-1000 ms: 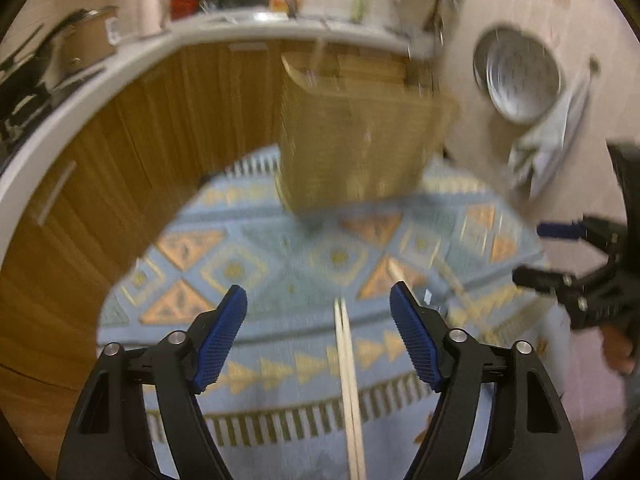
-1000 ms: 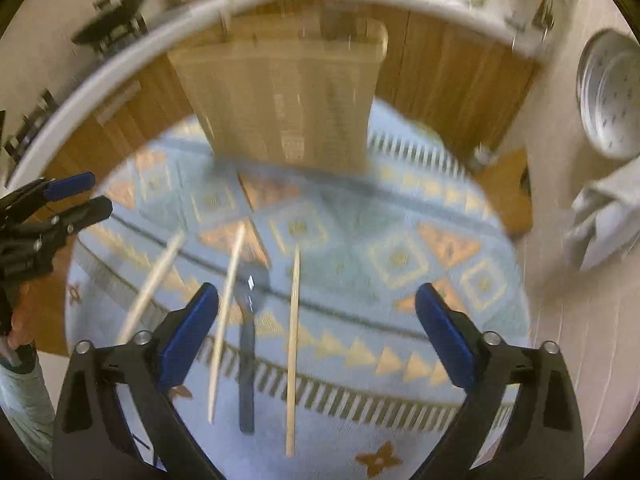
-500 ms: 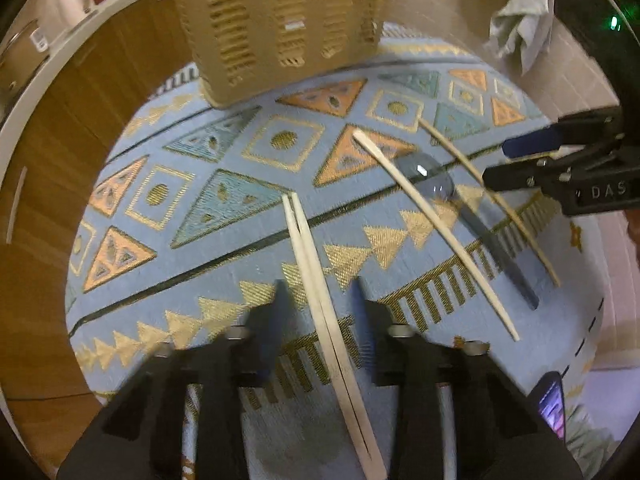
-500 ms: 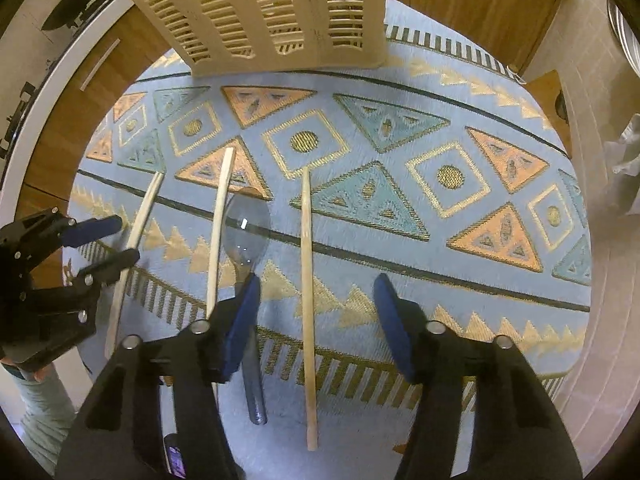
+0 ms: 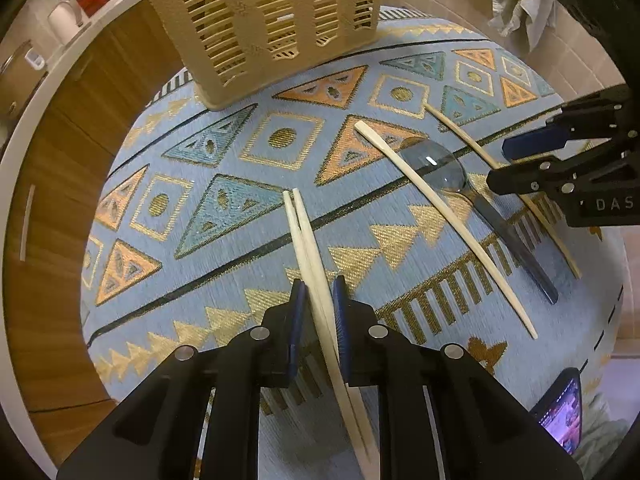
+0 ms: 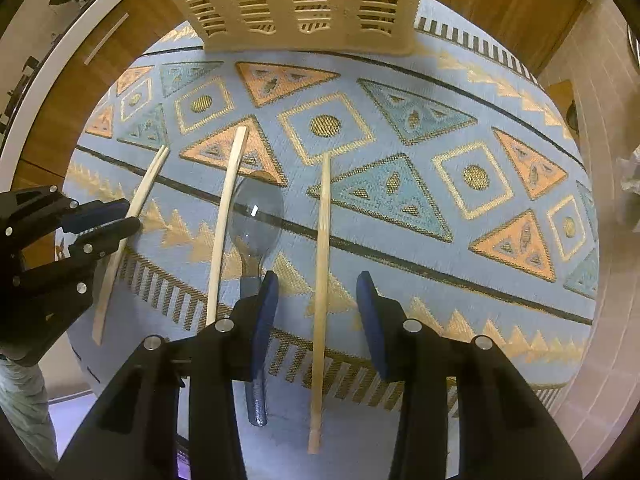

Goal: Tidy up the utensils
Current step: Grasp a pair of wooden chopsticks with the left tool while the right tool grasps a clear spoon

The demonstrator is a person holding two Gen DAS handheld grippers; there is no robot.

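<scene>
left wrist view: the left gripper [image 5: 320,294] had its blue fingers [image 5: 298,300] closed on a pair of pale chopsticks [image 5: 306,236]. the pair lay side by side on the patterned blue cloth [image 5: 224,248] covering the bench, tips pointing toward the slatted beige basket [image 5: 264,20]. the basket stood upright at the far edge of the cloth, well apart from the pair. to the right, a single pale chopstick [image 5: 440,216] lay diagonally, touching the bowl of a clear spoon with a dark handle [image 5: 480,204]. a further wooden chopstick [image 5: 464,136] lay beyond the spoon, partly hidden by the right gripper [image 5: 528,160]. a lit phone [image 5: 562,416] sat at the near right edge of the cloth.

right wrist view: the right gripper [image 6: 318,306] had its fingers [image 6: 370,312] spread open on either side of a single wooden chopstick [image 6: 322,280], not touching it. that chopstick lay flat on the cloth [image 6: 400,240], pointing toward the basket [image 6: 304,4]. just left of it lay the spoon [image 6: 256,216], its handle passing under the left finger. a pale chopstick [image 6: 226,220] lay against the spoon's left side. farther left, the left gripper [image 6: 104,220] was clamped on the chopstick pair [image 6: 132,220].
</scene>
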